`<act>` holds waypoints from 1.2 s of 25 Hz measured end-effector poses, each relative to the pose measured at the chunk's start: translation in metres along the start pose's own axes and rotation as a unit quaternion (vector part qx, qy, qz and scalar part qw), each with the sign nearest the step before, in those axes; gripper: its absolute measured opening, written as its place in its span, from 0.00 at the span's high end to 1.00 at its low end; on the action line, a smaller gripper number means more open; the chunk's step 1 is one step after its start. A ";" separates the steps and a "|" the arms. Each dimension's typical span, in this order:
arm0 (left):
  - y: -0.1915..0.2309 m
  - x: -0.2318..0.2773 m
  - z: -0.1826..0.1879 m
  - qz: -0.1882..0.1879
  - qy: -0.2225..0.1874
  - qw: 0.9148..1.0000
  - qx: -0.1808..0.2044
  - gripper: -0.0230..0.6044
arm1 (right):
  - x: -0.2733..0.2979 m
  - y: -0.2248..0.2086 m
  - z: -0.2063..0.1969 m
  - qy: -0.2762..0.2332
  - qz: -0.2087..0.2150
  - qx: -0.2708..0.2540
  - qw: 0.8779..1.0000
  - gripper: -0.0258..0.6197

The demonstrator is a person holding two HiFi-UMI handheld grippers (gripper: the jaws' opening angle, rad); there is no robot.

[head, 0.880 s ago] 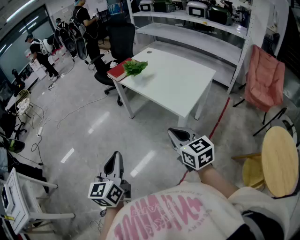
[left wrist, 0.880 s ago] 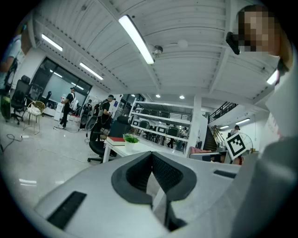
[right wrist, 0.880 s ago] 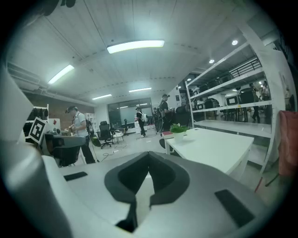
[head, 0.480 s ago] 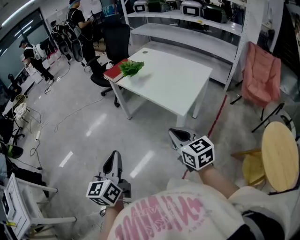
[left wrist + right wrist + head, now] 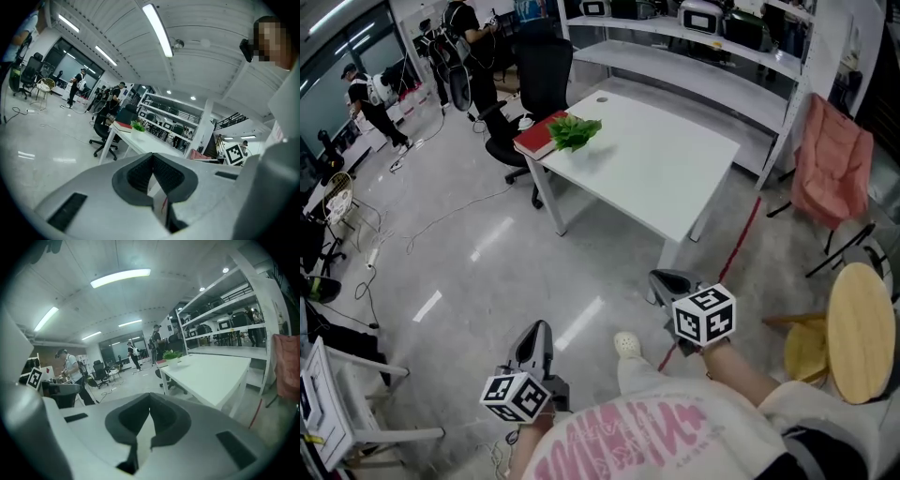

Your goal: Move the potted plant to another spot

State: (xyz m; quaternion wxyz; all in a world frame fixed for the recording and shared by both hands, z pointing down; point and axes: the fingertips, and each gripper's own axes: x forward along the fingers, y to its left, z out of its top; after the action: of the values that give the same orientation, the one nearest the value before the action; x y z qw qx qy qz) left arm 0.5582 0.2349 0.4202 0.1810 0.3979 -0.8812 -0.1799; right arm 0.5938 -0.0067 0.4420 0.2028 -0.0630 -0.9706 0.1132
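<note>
The potted plant (image 5: 574,133) sits on the white table's (image 5: 675,187) far corner, just beside a red book (image 5: 536,137). You stand well away from it. Your left gripper (image 5: 534,330) and right gripper (image 5: 662,279) are pinched closed and empty, so the whole move is left to do.

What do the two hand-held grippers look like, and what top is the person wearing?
The left hand-held gripper and the right hand-held gripper are light grey, each with two curved jaws lined with dark ribbed pads. Each carries a white cube printed with black square markers. The person wears a cream top with pink lettering.
</note>
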 end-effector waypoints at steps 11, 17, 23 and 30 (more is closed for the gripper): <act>0.056 0.105 0.054 0.020 -0.010 1.000 -0.013 0.96 | 0.133 -0.060 0.060 0.017 0.030 0.023 0.999 0.95; 0.074 0.173 0.103 0.006 -0.039 0.999 -0.012 0.96 | 0.201 -0.101 0.121 -0.002 0.036 0.032 0.999 0.95; 0.097 0.225 0.130 0.011 -0.054 0.998 -0.015 0.96 | 0.247 -0.127 0.162 -0.015 0.048 0.033 0.998 0.95; 0.102 0.255 0.138 0.013 -0.059 0.998 -0.012 0.96 | 0.266 -0.153 0.181 -0.032 0.049 0.034 0.998 0.95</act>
State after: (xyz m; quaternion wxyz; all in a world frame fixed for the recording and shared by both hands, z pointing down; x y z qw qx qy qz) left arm 0.2719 0.1267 0.3923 0.1357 0.3730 -0.8932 -0.2111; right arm 0.2659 -0.1446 0.4191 0.1683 -0.1001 -0.9678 0.1580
